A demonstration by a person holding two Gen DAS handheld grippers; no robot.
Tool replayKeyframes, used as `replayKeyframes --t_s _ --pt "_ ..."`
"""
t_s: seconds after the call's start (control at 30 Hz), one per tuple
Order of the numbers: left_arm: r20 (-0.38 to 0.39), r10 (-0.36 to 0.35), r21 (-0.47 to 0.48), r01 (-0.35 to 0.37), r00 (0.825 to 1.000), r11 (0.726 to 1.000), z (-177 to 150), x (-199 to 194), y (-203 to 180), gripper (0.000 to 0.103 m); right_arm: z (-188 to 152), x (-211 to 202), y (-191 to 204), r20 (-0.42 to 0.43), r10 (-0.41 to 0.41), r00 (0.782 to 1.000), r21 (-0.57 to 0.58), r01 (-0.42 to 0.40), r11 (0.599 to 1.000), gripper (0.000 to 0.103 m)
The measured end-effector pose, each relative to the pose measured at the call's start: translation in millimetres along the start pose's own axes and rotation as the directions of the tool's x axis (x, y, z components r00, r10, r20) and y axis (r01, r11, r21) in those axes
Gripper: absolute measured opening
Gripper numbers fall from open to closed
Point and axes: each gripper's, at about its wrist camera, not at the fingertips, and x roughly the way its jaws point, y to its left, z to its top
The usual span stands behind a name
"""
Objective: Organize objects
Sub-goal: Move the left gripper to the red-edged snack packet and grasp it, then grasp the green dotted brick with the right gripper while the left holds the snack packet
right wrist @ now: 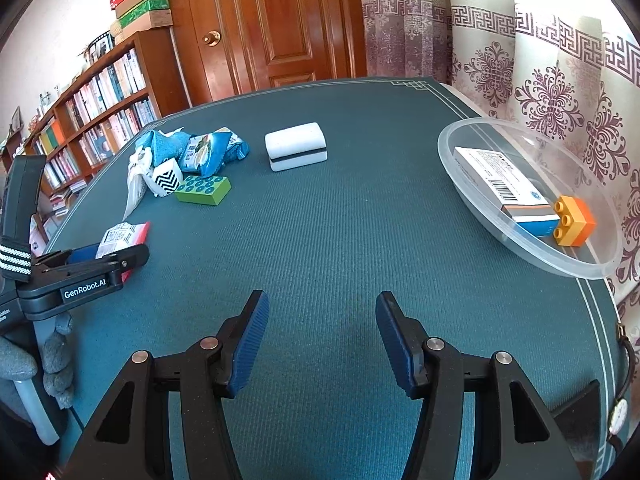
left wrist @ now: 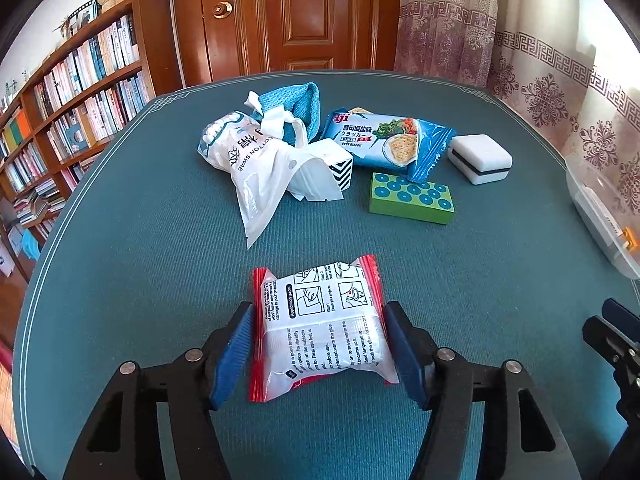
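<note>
A white packet with red ends (left wrist: 320, 324) lies on the green table mat between the blue pads of my left gripper (left wrist: 318, 320). The right pad touches its side; the left pad stands just beside it, so the grip is unclear. The packet also shows in the right wrist view (right wrist: 120, 236), with the left gripper (right wrist: 100, 256) around it. My right gripper (right wrist: 318, 312) is open and empty above bare mat. A clear plastic bowl (right wrist: 472, 128) at the right edge holds a white box (right wrist: 500, 176) and an orange brick (right wrist: 574, 220).
A pile at the back holds a cotton swab bag (left wrist: 248, 164), a blue cloth (left wrist: 300, 108), a cracker packet (left wrist: 384, 140), a black-and-white patterned cube (left wrist: 340, 168), a green dotted block (left wrist: 412, 198) and a white eraser block (left wrist: 480, 158). Bookshelf left, door behind, curtains right.
</note>
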Motion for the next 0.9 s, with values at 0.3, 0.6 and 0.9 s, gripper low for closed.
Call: replayKeyframes --t_s 0.3,0.6,0.9 --pt "0.022 -0.032 0.002 0.032 0.999 0.999 -5.3 -10.9 11.4 0.055 20.5 18.1 29.2 -0.028 0.073 0.997 -0.046 -0.074 0.996 0.057" --pt "0.05 -0.028 0.005 0.028 0.998 1.0 -14.3 -24.5 26.5 0.053 49.7 50.2 68.8 -0.049 0.131 0.99 -0.071 -0.134 0.988 0.057" --pt "0.064 -0.032 -0.023 0.033 0.997 0.999 -18.5 -31.3 45.2 0.053 78.4 89.2 104.0 -0.054 0.131 0.99 -0.089 -0.136 0.987 0.065"
